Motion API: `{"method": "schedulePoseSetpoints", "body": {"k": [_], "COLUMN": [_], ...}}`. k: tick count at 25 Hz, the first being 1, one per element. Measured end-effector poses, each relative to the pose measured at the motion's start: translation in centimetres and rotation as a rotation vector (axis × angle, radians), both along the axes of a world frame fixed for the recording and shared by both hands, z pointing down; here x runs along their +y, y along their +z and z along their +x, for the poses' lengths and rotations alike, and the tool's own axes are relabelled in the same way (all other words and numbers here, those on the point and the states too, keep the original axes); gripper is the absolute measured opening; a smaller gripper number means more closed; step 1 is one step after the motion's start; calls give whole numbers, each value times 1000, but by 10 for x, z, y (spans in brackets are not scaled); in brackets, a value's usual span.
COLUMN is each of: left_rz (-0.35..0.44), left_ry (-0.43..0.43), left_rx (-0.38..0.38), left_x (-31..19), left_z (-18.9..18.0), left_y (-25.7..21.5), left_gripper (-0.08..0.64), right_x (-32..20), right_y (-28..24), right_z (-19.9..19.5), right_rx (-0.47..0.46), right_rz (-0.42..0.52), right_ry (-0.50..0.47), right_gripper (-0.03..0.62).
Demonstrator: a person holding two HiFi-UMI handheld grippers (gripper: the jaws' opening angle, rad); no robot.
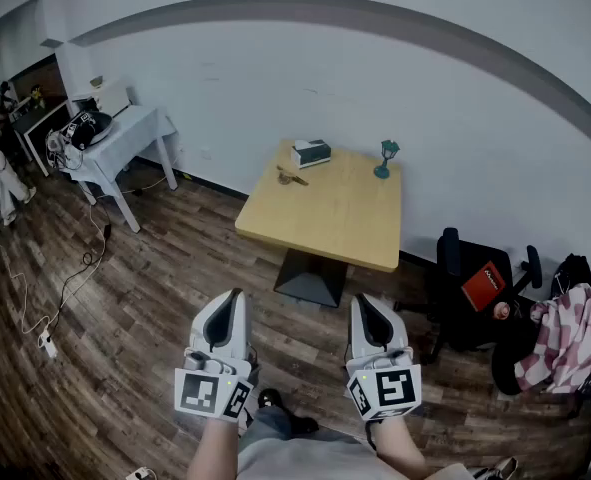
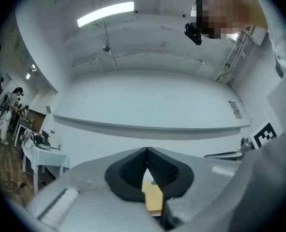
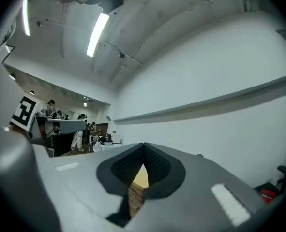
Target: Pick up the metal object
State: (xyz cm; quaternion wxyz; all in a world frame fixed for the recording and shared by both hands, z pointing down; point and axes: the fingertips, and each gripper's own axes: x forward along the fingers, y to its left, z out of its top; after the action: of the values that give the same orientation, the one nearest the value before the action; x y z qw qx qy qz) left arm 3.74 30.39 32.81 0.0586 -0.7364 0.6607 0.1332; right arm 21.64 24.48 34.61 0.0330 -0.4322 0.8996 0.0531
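A square wooden table (image 1: pixel 335 218) stands against the white wall, well ahead of me. On its far left part a small metal object (image 1: pixel 291 177) lies just in front of a grey box (image 1: pixel 311 153). A teal figure (image 1: pixel 385 158) stands at the table's far right corner. My left gripper (image 1: pixel 237 293) and right gripper (image 1: pixel 360 300) hover side by side over the wood floor, short of the table, both shut and empty. In the left gripper view the pads (image 2: pixel 157 170) meet at their tips and a strip of the table (image 2: pixel 153 199) shows below them. The right gripper view shows its pads (image 3: pixel 155 166) closed likewise.
A white side table (image 1: pixel 125 138) with dark gear stands at the left wall. Cables (image 1: pixel 65 288) trail over the floor there. To the right of the wooden table are a black office chair (image 1: pixel 475 288) and a pink checked cloth (image 1: pixel 573 333). People stand at the far left.
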Motion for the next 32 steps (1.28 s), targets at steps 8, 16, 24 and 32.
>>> {"method": "schedulePoseSetpoints", "body": {"k": [8, 16, 24, 32], "left_rz": [7, 25, 40, 34], "left_ry": [1, 4, -2, 5], "left_rx": [-3, -12, -17, -23], "left_x": [-6, -23, -50, -85], "left_z": [-6, -19, -42, -69], "left_y": [-3, -7, -12, -13], "left_gripper": [3, 3, 3, 3], "right_x": [-6, -23, -51, -85], "right_y": [0, -7, -10, -10], "right_z": [-6, -17, -33, -61], "right_rx": [7, -6, -23, -36], "right_rz": [0, 27, 25, 25], "right_ry": [3, 23, 41, 49], "right_gripper": [0, 2, 2, 2]}}
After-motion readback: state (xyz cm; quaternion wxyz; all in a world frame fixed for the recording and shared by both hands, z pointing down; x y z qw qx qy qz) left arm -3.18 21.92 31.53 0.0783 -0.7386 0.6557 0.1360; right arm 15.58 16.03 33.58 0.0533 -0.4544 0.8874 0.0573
